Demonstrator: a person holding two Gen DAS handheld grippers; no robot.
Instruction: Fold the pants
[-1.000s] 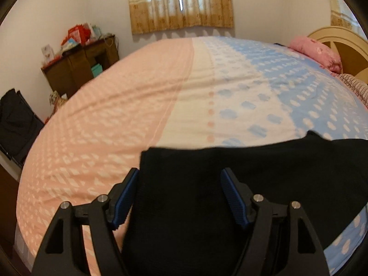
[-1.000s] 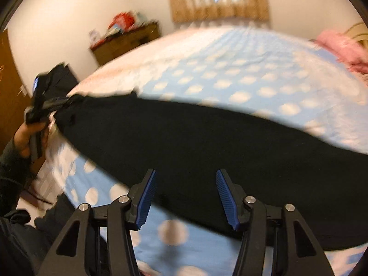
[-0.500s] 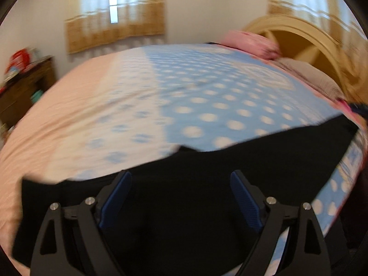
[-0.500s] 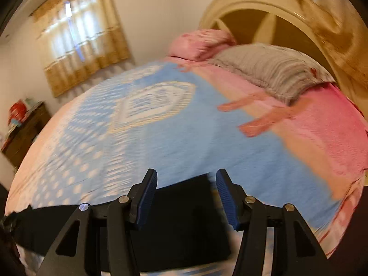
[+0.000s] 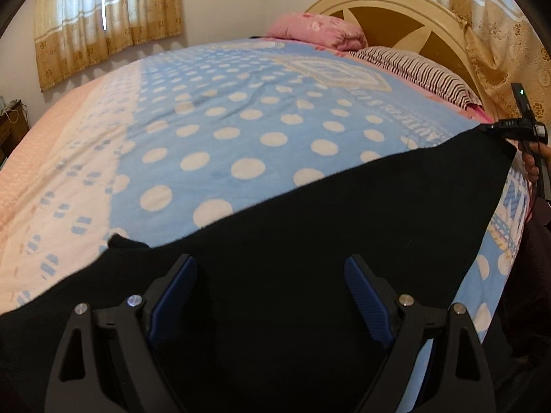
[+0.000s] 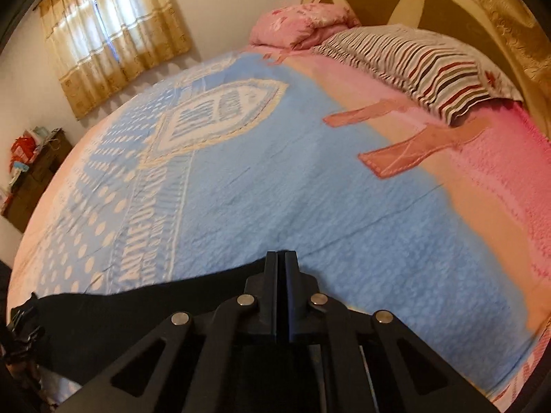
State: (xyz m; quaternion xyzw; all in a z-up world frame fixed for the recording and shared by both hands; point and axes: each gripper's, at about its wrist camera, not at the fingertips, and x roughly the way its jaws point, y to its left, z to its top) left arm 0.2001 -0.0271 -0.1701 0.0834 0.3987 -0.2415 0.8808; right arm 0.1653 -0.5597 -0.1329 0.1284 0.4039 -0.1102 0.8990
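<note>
The black pants [image 5: 327, 234] lie stretched along the near edge of the bed. My left gripper [image 5: 272, 296] is open, its blue pads [image 5: 368, 306] hovering over the cloth. My right gripper [image 6: 282, 258] is shut on the far right corner of the pants [image 6: 137, 316]. It also shows in the left wrist view [image 5: 509, 127], at the pants' far corner, held in a hand.
The bedspread [image 5: 241, 130] is blue with white dots, pink and cream at the left. A striped pillow [image 6: 423, 62] and a pink pillow [image 6: 296, 24] lie by the headboard [image 5: 396, 17]. A curtained window [image 5: 106, 17] and a wooden cabinet [image 6: 31, 186] stand behind.
My right gripper swung to the pants' right corner and closed on it. My left gripper turned right over the cloth and stayed open.
</note>
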